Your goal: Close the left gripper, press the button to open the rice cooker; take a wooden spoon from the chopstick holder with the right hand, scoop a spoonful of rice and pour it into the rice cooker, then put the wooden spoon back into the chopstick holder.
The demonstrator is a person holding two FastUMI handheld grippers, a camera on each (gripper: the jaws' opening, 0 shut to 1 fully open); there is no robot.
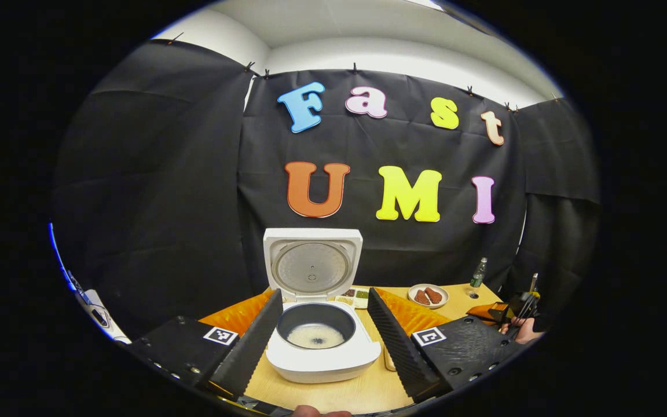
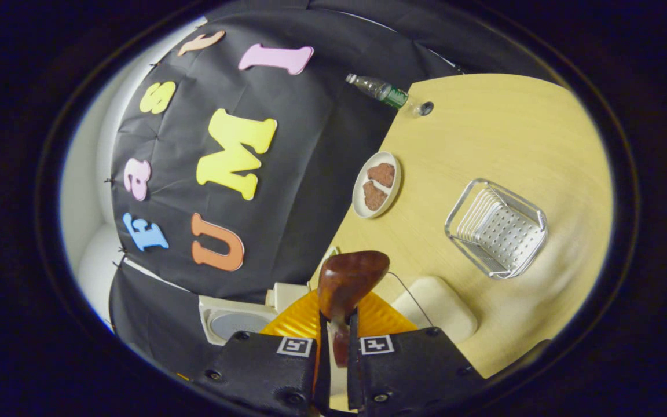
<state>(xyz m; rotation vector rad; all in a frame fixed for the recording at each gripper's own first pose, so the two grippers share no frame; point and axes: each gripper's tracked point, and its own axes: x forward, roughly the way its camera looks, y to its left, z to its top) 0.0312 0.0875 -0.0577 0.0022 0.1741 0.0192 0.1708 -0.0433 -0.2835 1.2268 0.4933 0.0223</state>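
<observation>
Rice cooker [image 1: 317, 301] stood open, lower centre of the left gripper view.
Left gripper [image 1: 323, 330] was spread wide; right gripper [image 2: 338, 341] pinched the wooden spoon [image 2: 348, 281], bottom centre, above the surface [image 2: 501, 133].

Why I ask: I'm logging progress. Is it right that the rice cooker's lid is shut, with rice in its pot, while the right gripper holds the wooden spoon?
Not quite: the left gripper view shows the rice cooker with its lid open. The rest stands: rice lies in the pot, and the right gripper holds the wooden spoon.
</observation>
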